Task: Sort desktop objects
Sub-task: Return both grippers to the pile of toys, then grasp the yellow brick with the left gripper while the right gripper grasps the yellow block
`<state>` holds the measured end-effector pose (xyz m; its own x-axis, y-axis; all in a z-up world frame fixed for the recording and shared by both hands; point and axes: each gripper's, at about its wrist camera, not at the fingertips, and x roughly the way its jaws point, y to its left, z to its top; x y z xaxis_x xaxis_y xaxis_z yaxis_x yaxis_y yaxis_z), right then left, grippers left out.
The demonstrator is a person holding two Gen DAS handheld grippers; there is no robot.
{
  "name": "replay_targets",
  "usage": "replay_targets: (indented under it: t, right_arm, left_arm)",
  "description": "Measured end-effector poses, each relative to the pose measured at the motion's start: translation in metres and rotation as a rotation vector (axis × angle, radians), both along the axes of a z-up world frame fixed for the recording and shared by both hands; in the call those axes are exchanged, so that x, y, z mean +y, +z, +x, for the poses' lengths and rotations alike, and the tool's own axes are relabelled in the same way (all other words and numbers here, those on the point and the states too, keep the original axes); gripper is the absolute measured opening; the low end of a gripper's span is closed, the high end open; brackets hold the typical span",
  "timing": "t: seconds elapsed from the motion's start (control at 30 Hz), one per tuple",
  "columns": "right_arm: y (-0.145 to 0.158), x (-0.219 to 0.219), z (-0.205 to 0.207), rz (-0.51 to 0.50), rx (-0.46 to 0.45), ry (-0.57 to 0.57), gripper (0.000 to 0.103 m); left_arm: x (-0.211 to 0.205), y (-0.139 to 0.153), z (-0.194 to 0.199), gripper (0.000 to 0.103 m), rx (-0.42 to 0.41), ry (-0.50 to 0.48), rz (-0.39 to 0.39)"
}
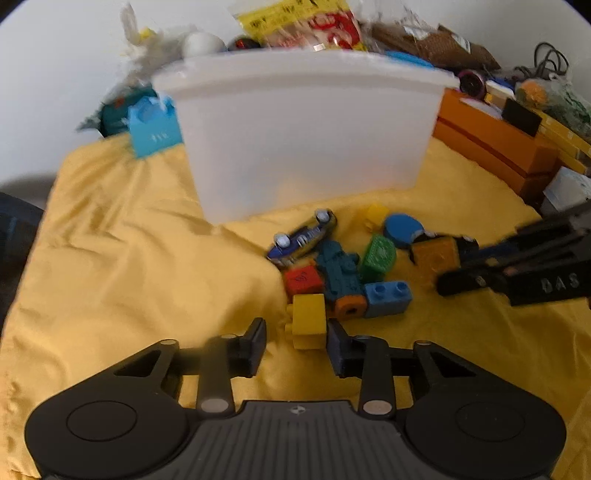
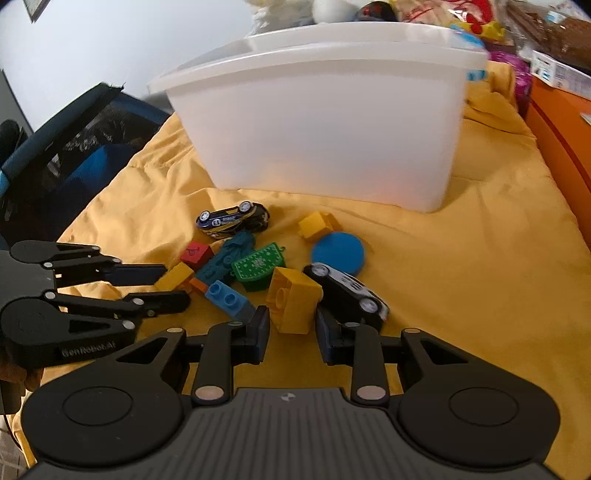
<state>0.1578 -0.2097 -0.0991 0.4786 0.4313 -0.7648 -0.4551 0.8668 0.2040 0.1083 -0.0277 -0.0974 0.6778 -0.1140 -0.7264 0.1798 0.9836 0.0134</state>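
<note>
A pile of small toys lies on a yellow cloth (image 1: 147, 258) in front of a white plastic bin (image 1: 303, 136), which also shows in the right wrist view (image 2: 332, 122). My left gripper (image 1: 295, 341) is open, with a yellow brick (image 1: 308, 323) between its fingertips, against the right one. My right gripper (image 2: 291, 332) is open around an orange-yellow brick (image 2: 293, 299). In the pile are a blue brick (image 1: 388, 298), a teal toy (image 1: 338, 271), a red cube (image 1: 303, 278), a green piece (image 1: 378, 256), a blue disc (image 2: 338, 253) and two toy cars (image 2: 232, 218) (image 2: 347, 291).
An orange box (image 1: 495, 144) stands to the right of the bin. Snack bags (image 1: 303, 22) and other clutter lie behind it. A light blue box (image 1: 153, 129) sits at the bin's left. A dark chair (image 2: 74, 147) stands off the cloth's left edge.
</note>
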Motion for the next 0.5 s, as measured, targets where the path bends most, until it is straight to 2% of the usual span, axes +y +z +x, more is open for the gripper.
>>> replay_targets:
  t: [0.07, 0.17, 0.27, 0.37, 0.5]
  right_arm:
    - [-0.002, -0.004, -0.004, -0.003, 0.007, -0.008, 0.030]
    - [-0.006, -0.008, -0.008, -0.008, 0.018, -0.019, 0.030]
    - [-0.006, -0.011, -0.011, -0.003, 0.021, -0.032, 0.030]
    - [-0.004, -0.013, -0.013, 0.002, 0.024, -0.033, 0.030]
    - [-0.004, -0.014, -0.014, 0.005, 0.027, -0.038, 0.030]
  left_arm:
    - [-0.004, 0.000, -0.001, 0.045, -0.024, -0.018, 0.013]
    - [-0.010, -0.006, 0.002, 0.045, 0.002, -0.041, 0.045]
    - [-0.015, -0.005, -0.001, 0.042, -0.045, -0.057, 0.075]
    - [-0.024, -0.003, -0.008, 0.038, -0.103, -0.116, 0.131]
    - [-0.026, -0.011, -0.007, 0.037, -0.052, -0.135, 0.118]
